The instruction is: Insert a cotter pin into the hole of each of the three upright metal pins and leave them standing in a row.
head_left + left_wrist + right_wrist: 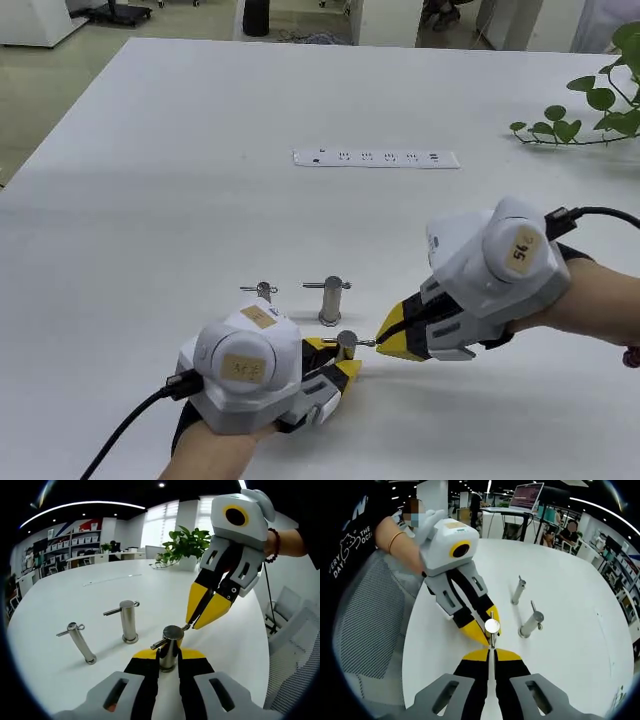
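My left gripper [169, 656] jaws clamp metal pin [171, 639] | right gripper [194, 624] pinches cotter pin [157, 643] from 3 o'clock | I'd push level.

The worktop [150, 200] lies open along its left edge and across the middle up to the power strip [377, 158]. A plant [600, 110] trails over the far right edge. Toward the near edge, only narrow gaps part the left metal pin [263, 291], the middle metal pin [330, 300] and the nearest metal pin [346, 345]. The nearest is boxed in, with the left gripper [340, 368] clamped round it from the near side and the right gripper [385, 338] pinching a cotter pin [366, 342] at its right.
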A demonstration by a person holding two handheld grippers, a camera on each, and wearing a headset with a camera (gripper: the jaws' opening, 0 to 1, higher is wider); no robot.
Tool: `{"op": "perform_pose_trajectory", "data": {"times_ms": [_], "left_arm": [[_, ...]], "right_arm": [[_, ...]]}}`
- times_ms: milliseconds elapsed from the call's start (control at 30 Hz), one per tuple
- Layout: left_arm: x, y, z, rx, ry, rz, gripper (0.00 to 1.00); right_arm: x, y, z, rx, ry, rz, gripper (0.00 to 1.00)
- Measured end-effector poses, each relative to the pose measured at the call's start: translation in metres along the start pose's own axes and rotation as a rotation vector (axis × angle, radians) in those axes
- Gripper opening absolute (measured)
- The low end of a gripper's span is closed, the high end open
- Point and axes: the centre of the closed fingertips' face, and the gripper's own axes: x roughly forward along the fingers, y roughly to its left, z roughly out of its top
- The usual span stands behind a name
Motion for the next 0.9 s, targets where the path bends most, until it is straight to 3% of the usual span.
{"op": "perform_pose_trajectory", "data": {"times_ms": [900], "left_arm": [[0.0007,0.0010,-0.0013,-0.017,-0.002,-0.003,0.12]], "right_arm": [[0.0080,-0.0017,0.0087,0.013,-0.011,-0.001,0.00]]}}
